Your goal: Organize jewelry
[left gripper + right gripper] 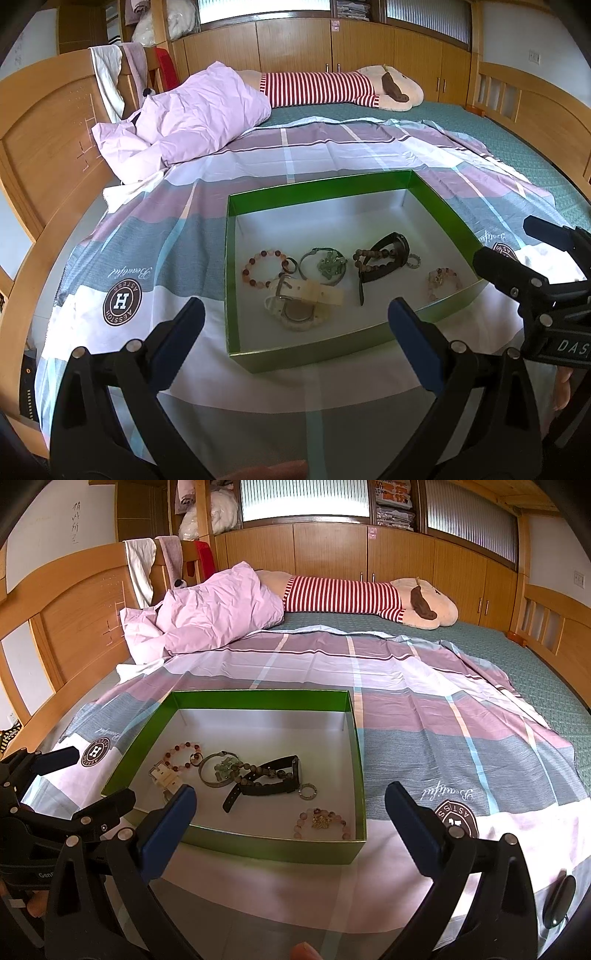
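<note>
A green box [319, 184] [360, 753] with a white floor lies on the bed. In it are a red bead bracelet [263, 267] [183, 756], a cream watch [301, 301] [166, 779], a metal bangle with a green charm [324, 265] [218, 771], a black watch with brown beads [384, 258] [266, 781], a small ring [413, 262] [309, 791] and a pink bead bracelet [443, 282] [320, 823]. My left gripper [295, 325] [79, 775] is open and empty before the box's near wall. My right gripper [290, 812] [506, 243] is open and empty near the box's front right corner.
The box rests on a plaid pink, grey and white sheet [332, 147] [443, 709]. A crumpled pink quilt [192, 110] and a striped plush dog [332, 88] lie at the far side. Wooden bed ends [48, 140] [554, 624] stand left and right.
</note>
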A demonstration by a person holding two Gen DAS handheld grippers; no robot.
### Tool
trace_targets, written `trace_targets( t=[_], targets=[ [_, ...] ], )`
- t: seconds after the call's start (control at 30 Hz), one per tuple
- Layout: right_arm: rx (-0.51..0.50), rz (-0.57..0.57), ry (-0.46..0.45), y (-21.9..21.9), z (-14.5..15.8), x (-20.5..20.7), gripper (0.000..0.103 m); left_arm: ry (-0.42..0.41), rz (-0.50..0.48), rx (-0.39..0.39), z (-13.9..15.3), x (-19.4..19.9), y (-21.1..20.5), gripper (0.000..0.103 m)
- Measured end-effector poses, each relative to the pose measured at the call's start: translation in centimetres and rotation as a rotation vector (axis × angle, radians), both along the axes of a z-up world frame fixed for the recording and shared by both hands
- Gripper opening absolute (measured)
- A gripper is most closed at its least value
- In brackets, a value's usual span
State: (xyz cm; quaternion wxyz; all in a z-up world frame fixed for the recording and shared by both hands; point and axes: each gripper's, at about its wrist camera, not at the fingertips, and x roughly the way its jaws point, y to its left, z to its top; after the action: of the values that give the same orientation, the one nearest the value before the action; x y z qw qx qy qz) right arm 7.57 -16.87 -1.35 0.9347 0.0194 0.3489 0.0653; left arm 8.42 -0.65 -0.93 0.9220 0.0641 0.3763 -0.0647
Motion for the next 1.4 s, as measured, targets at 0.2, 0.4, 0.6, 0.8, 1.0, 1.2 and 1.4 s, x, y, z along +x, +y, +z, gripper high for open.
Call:
trace_targets(
  t=[0.2, 0.4, 0.6, 0.8, 1.0, 1.2, 1.4],
  targets=[
    [0.000, 0.002, 0.000, -0.01, 0.02, 0.02, 0.100, 0.006, -0.001, 0.001, -0.08, -0.01, -0.13, 0.098],
    [-0.001, 0.001, 0.000, 0.03, 0.03, -0.01, 0.100, 0.007, -0.002, 0.001, -0.10, -0.02, -0.15, 0.098],
    [-0.029, -0.017, -0.018, 0.00, 0.00, 0.00, 0.100, 0.011, -0.006, 0.003, -0.27, -0.04, -0.30, 0.099],
    [-0.043, -0.019, -0.019, -0.11, -0.20, 0.12, 0.100, 0.013, -0.012, 0.016, -0.48, -0.04, -0.52, 0.099],
    [-0.036, -0.011, 0.006, -0.12, -0.45, 0.32, 0.100, 0.017, -0.016, 0.025, -0.63, 0.01, -0.54, 0.099],
    [-0.043, -0.005, 0.002, -0.02, -0.42, 0.21, 0.100, 0.023, -0.016, 0.028, -0.72, 0.07, -0.57, 0.099],
    [-0.044, -0.004, 0.001, -0.02, -0.42, 0.22, 0.100, 0.027, -0.016, 0.024, -0.78, 0.13, -0.42, 0.099]
  ],
)
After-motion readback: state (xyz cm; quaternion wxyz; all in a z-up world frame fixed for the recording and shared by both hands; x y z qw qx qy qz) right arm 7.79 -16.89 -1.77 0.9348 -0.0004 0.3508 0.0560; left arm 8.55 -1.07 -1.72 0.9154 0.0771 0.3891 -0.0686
